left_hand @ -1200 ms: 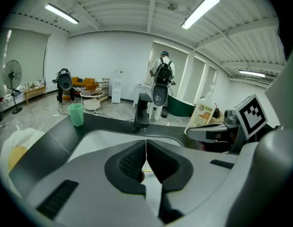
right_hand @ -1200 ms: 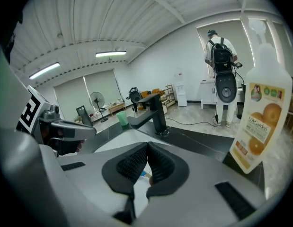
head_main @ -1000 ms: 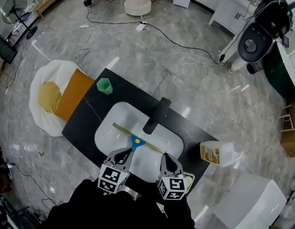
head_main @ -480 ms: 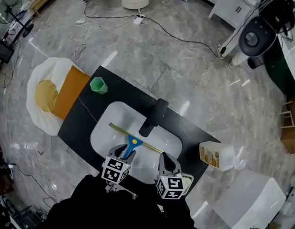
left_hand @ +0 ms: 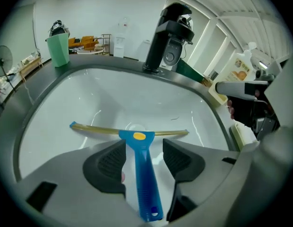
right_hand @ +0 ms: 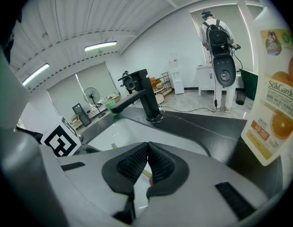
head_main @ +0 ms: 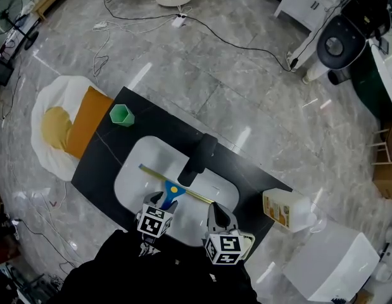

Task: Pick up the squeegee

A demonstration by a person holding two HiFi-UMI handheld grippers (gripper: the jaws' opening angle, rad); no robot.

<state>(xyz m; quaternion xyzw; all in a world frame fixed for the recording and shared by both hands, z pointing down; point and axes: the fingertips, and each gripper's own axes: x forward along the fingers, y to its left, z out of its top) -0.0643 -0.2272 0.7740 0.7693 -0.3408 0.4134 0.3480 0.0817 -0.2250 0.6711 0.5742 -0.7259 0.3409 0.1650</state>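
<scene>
The squeegee (head_main: 171, 192) lies in the white sink (head_main: 133, 164), its yellow blade across the basin and its blue handle (left_hand: 143, 174) pointing toward me. My left gripper (head_main: 163, 202) hangs low over the basin with its jaws opening. In the left gripper view the handle runs between the two pads (left_hand: 110, 162), and gaps show on both sides of it. My right gripper (head_main: 216, 214) is at the sink's near right rim, shut with nothing in it (right_hand: 147, 162).
A black faucet (head_main: 199, 156) stands at the sink's far rim. On the black counter (head_main: 102, 164) a green cup (head_main: 121, 114) sits at the far left and an orange-labelled bottle (head_main: 285, 208) at the right. Cables cross the marble floor beyond.
The left gripper has sunk toward the basin and its jaws have spread apart, now straddling the blue handle. The right gripper has dropped slightly and stays shut.
</scene>
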